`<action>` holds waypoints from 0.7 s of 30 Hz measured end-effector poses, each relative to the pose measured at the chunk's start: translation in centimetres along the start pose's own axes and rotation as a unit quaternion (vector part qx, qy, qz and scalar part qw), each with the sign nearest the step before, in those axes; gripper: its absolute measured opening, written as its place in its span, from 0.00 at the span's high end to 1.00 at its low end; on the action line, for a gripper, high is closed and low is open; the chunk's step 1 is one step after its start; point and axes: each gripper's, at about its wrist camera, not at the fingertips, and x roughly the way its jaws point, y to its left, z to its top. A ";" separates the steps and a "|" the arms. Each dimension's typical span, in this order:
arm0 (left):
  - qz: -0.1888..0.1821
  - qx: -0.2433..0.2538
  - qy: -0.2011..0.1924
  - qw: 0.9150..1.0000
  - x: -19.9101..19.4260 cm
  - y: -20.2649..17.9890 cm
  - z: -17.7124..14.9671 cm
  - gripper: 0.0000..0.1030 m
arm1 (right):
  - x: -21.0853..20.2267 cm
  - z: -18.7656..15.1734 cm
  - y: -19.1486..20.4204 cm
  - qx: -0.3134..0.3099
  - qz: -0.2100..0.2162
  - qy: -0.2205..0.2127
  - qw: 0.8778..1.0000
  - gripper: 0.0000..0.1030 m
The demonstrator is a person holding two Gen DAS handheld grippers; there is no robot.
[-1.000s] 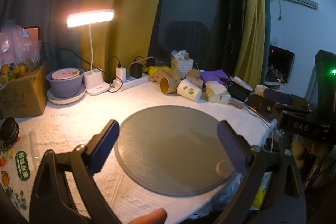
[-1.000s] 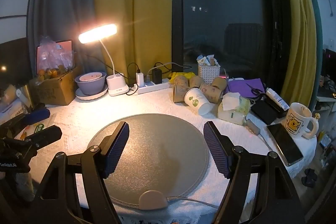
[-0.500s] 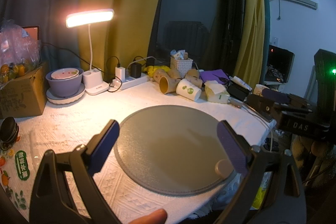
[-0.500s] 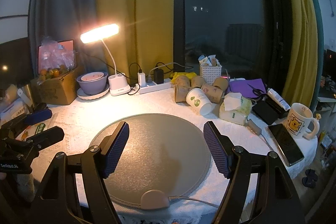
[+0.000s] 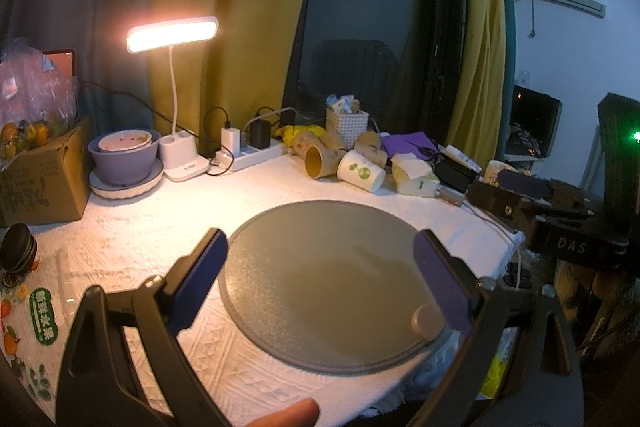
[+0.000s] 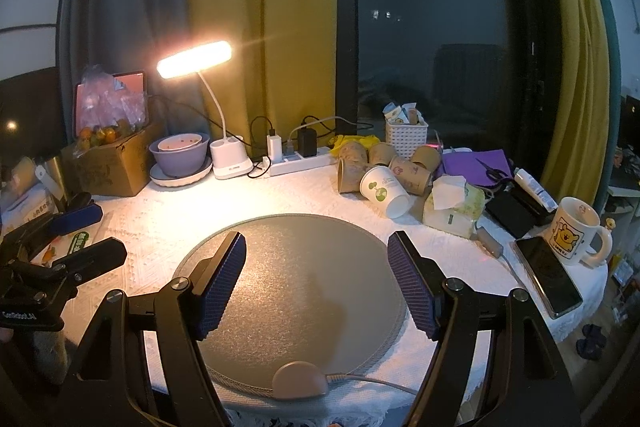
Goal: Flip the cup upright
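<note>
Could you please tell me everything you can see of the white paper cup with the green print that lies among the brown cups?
The white paper cup with green leaf print lies on its side on the white textured tablecloth, behind the round grey mat. In the right wrist view its open mouth points toward the camera and to the right. It rests against the brown paper cups piled behind it, beside the tissue pack. It looks intact and undented. Neither tool is near it.

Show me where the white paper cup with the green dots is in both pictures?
Left wrist view: the white paper cup lies on its side, right of center, beyond the round gray mat.
Right wrist view: the same cup lies right of center, beside the brown cups.
Shared landmark: the lit desk lamp, far left of the cup.
</note>
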 end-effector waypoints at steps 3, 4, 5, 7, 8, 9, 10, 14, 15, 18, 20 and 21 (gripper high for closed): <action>-0.001 0.002 0.000 1.000 -0.1 0.5 -0.2 0.08 | 0.0 0.0 0.0 0.000 -0.001 0.000 1.000 0.26; -0.002 0.002 0.000 1.000 -0.1 0.5 -0.2 0.08 | 0.0 0.0 0.0 0.000 -0.001 0.000 1.000 0.26; -0.004 0.003 0.001 1.000 -0.1 0.4 -0.2 0.08 | 0.0 0.0 0.0 0.000 0.000 0.000 1.000 0.26; -0.004 0.005 0.001 1.000 -0.1 0.5 -0.2 0.08 | 0.0 0.0 0.0 0.000 -0.001 0.000 1.000 0.26; -0.004 0.006 0.001 1.000 -0.1 0.5 -0.2 0.08 | 0.0 0.0 -0.1 0.000 0.000 0.000 1.000 0.26; -0.003 0.006 0.001 1.000 0.0 0.6 -0.2 0.08 | 0.0 0.0 -0.1 0.000 0.000 0.000 1.000 0.26; -0.002 0.007 0.001 1.000 0.0 0.6 -0.2 0.08 | 0.0 0.0 0.0 -0.001 0.000 0.000 1.000 0.26; 0.005 0.007 0.000 1.000 0.1 0.7 -0.1 0.08 | 0.0 0.0 -0.1 0.000 -0.001 0.000 1.000 0.26; 0.009 0.010 -0.001 1.000 0.1 0.6 0.0 0.08 | 0.0 0.0 -0.1 0.000 -0.001 0.000 1.000 0.26; 0.016 0.018 -0.001 1.000 0.2 0.4 0.0 0.08 | 0.0 0.0 -0.1 0.000 -0.001 0.000 1.000 0.26; 0.016 0.018 0.000 1.000 0.2 0.3 0.0 0.08 | 0.0 -0.1 -0.2 0.000 0.000 0.000 1.000 0.26; 0.015 0.018 0.000 1.000 0.1 0.3 -0.1 0.08 | 0.0 -0.1 -0.2 0.000 0.000 0.000 1.000 0.26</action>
